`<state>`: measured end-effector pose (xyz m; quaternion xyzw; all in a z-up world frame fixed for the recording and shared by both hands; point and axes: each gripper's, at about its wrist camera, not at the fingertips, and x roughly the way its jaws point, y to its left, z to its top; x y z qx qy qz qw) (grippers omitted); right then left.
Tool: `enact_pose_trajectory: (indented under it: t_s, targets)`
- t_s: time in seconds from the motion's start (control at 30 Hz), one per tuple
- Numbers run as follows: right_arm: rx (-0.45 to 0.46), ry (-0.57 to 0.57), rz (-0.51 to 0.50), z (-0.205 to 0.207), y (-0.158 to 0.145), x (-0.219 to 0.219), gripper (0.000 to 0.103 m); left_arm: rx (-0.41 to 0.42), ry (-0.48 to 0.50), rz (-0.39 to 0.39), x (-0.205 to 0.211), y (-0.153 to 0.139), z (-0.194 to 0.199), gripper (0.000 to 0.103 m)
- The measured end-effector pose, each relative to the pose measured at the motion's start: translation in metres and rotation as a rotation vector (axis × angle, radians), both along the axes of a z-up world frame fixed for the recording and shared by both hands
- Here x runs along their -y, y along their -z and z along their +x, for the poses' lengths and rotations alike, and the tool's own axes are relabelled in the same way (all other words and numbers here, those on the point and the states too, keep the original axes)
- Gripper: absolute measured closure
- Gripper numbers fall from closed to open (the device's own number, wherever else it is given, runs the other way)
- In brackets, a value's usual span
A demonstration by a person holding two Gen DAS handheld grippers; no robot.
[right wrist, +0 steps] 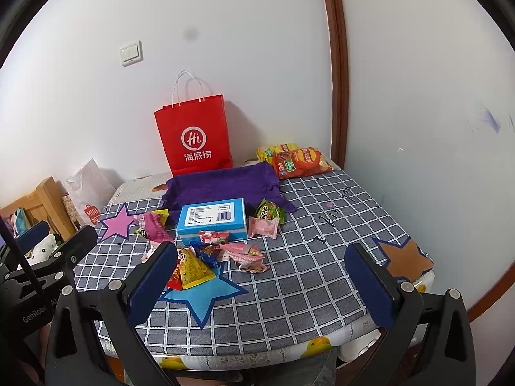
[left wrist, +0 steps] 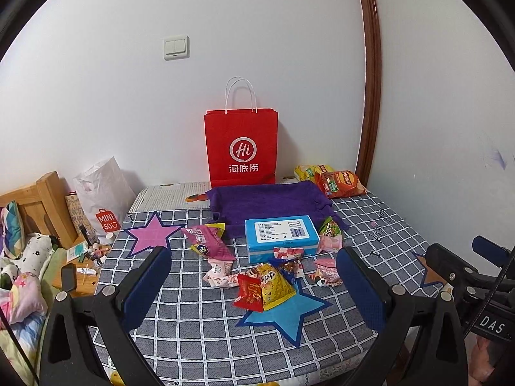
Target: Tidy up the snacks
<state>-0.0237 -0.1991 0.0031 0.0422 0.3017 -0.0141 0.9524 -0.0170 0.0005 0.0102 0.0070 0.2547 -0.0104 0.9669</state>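
Several small snack packets lie mid-table: a yellow and red pyramid packet (left wrist: pixel 265 288) (right wrist: pixel 192 270) on a blue star, pink packets (left wrist: pixel 326 271) (right wrist: pixel 248 255), a magenta packet (left wrist: pixel 210 241) (right wrist: pixel 154 226) and a green one (left wrist: pixel 329 229) (right wrist: pixel 269 212). A blue box (left wrist: pixel 279 236) (right wrist: pixel 212 220) lies in front of a purple cloth (left wrist: pixel 268 202) (right wrist: pixel 222 185). Chip bags (left wrist: pixel 338 184) (right wrist: pixel 299 160) lie at the back right. My left gripper (left wrist: pixel 254 259) and right gripper (right wrist: pixel 262 254) are open and empty, held above the table's near edge.
A red paper bag (left wrist: pixel 241 148) (right wrist: pixel 194 136) stands against the wall behind the cloth. The checked tablecloth (left wrist: pixel 199 328) (right wrist: pixel 305 276) bears pink, blue and brown stars. A bed, a white Miniso bag (left wrist: pixel 104 193) and clutter lie to the left. A wall stands close on the right.
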Motion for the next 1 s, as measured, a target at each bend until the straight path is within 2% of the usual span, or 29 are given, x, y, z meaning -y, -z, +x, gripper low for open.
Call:
enact_pose_trajectory:
  t_s: [1.0]
  targets:
    - [0.009, -0.007, 0.0, -0.0047, -0.0001, -0.0042, 0.001, 0.005, -0.001, -0.002, 0.0005, 0.002, -0.0024, 0.0]
